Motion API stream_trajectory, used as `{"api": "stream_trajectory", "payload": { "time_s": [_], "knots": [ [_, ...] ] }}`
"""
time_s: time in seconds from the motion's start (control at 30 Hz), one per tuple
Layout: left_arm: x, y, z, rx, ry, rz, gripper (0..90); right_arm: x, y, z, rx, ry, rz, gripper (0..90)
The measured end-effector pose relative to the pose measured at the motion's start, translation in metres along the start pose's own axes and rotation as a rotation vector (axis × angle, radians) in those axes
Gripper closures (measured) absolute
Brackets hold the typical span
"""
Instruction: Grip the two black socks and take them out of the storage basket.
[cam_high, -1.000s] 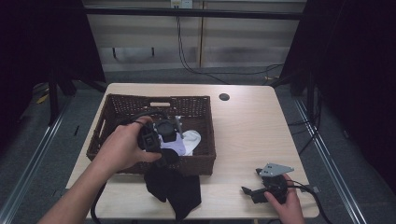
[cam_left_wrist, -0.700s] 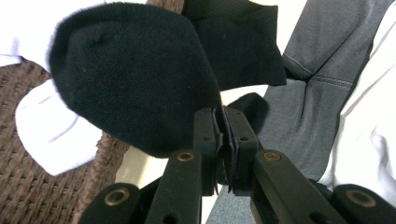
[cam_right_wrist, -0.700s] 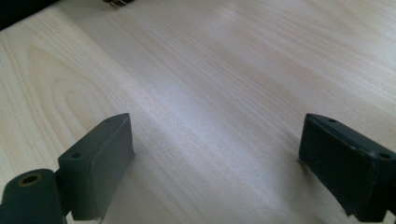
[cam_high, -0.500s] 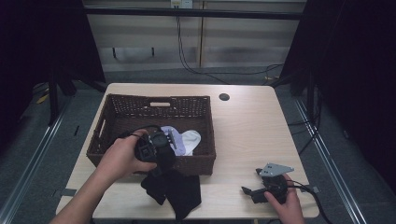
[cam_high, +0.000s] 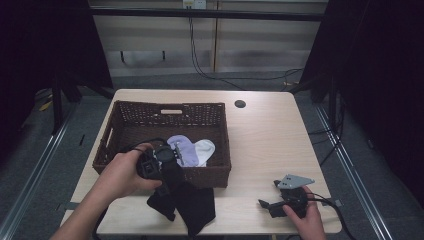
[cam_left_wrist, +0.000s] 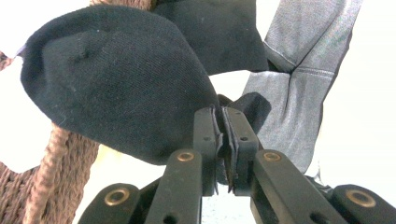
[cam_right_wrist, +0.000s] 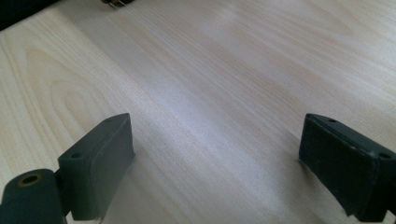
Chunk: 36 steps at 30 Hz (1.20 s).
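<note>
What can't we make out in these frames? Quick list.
- High view: left gripper jaws, covered by the hand and the black garment.
- High view: basket floor under the hand; what else lies beneath the pale socks is unclear.
- Left gripper view: black garment cut off by the frame edges; its type can't be told.
- High view: right gripper jaws too small to judge.

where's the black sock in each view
High view: black sock hangs from the left tongs over the basket's front rim onto the table.
Left gripper view: upper left, pinched in the tongs.
Right gripper view: not in it.
Shared landmark: the basket's brown weave.
</note>
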<state>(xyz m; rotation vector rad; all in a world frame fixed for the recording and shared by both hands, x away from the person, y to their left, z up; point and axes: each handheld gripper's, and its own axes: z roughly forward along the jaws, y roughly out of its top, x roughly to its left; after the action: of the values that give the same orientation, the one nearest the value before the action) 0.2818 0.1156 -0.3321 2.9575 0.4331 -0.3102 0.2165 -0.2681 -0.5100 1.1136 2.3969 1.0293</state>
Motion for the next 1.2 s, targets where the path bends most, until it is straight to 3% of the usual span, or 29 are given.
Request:
{"api": "stream_trajectory", "payload": {
  "time_s": [0.1,0.17,0.37,0.57,0.67,0.9,1.03,1.2],
  "knots": [
    [-0.004,-0.006,-0.004,-0.026,-0.009,-0.001,84.4,0.0,0.0,0.0,0.0,0.0,0.001,9.5],
    [-0.003,-0.01,-0.002,-0.014,-0.003,-0.01,84.5,0.0,0.0,0.0,0.0,0.0,0.0,9.5],
    [0.001,-0.02,0.006,-0.003,-0.038,-0.012,84.5,0.0,0.0,0.0,0.0,0.0,0.0,9.5],
    [-0.007,-0.029,-0.013,-0.026,-0.022,-0.007,84.5,0.0,0.0,0.0,0.0,0.0,0.0,9.5],
    [-0.008,-0.029,-0.014,-0.029,-0.035,-0.005,84.4,0.0,0.0,0.0,0.0,0.0,0.0,9.5],
    [0.022,-0.02,0.006,0.005,0.014,-0.059,84.3,0.0,0.0,0.0,-0.001,0.0,0.0,9.5],
    [0.033,-0.016,0.02,-0.02,0.017,-0.074,83.5,0.0,0.0,0.0,-0.002,0.0,0.0,9.5],
    [0.036,-0.023,0.026,-0.051,0.063,-0.091,63.1,0.0,0.0,0.0,-0.002,-0.001,0.001,9.5]
  ]
}}
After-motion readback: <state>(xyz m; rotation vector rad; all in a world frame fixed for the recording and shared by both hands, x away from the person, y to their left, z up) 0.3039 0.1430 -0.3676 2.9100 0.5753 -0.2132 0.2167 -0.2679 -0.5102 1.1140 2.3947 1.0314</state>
